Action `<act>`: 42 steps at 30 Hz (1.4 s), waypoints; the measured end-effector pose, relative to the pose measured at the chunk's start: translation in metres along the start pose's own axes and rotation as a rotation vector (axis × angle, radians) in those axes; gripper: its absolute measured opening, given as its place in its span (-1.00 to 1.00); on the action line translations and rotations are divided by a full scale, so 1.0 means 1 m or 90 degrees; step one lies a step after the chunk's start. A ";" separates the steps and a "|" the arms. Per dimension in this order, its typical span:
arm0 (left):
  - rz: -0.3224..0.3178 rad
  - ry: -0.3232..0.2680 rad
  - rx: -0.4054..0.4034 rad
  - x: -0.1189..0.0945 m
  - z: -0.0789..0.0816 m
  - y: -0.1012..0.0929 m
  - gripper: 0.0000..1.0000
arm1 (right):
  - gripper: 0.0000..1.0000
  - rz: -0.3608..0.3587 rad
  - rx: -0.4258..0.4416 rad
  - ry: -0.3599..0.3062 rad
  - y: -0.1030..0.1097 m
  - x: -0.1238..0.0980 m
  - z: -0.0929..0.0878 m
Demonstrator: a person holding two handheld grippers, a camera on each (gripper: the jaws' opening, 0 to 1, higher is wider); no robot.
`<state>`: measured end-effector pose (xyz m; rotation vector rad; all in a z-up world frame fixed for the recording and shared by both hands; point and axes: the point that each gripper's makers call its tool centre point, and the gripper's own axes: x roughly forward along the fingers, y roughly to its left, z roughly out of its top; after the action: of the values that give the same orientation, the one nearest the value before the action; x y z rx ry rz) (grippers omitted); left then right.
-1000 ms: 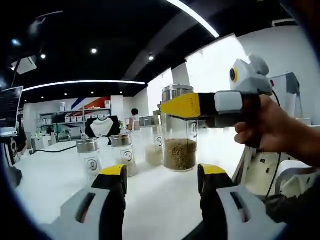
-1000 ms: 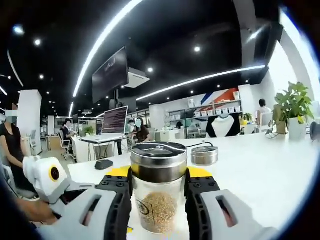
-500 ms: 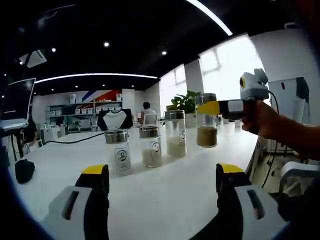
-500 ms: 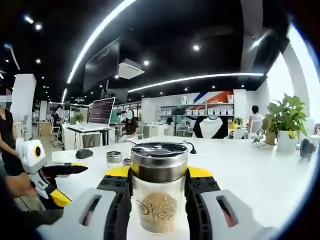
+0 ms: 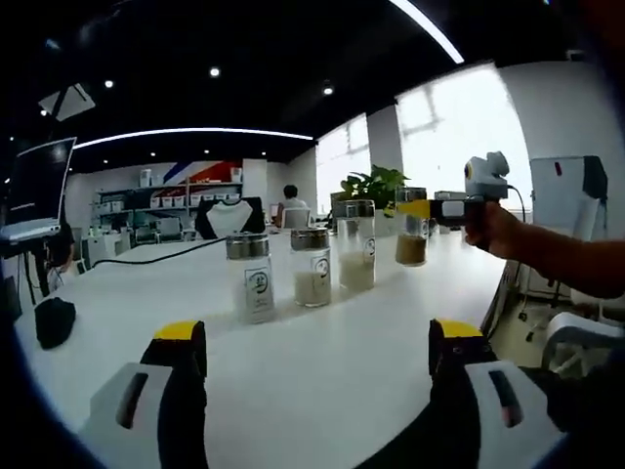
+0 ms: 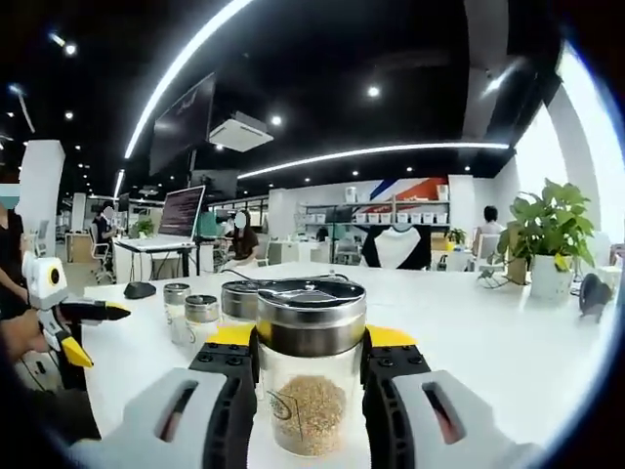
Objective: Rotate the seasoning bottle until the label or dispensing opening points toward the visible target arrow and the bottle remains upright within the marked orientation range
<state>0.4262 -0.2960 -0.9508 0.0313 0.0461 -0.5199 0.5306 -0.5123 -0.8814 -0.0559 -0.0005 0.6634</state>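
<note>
While a seasoning bottle is clamped upright in the right tongs, the left tongs are held wide open and empty.

Beyond the row of three jars on the white counter, the bottle is gripped below its steel lid, presumably so it can be turned without tipping. Its dark label mark is too small to be read; no target arrow can be made out.

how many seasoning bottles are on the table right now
4. In the left gripper view, three stand free in a row: a near bottle, a middle bottle and a taller bottle. A fourth bottle is held in the right gripper.
</note>
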 end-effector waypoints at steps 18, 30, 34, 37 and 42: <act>-0.015 0.010 -0.001 -0.003 0.000 -0.001 0.99 | -0.23 0.033 0.016 0.021 -0.023 0.017 -0.014; -0.014 0.007 -0.004 -0.006 0.003 0.000 0.99 | -0.22 0.041 0.021 0.018 -0.023 0.021 -0.014; -0.013 0.007 -0.002 -0.007 0.004 -0.001 0.99 | -0.22 0.032 0.020 0.004 -0.022 0.021 -0.013; -0.013 0.006 0.000 -0.007 0.005 -0.001 0.99 | -0.22 0.033 0.019 0.003 -0.020 0.020 -0.014; 0.004 0.000 0.017 -0.009 0.008 0.002 0.99 | -0.22 0.029 0.017 0.001 -0.020 0.019 -0.015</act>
<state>0.4197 -0.2904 -0.9428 0.0579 0.0395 -0.5149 0.5578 -0.5167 -0.8952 -0.0312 0.0117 0.7081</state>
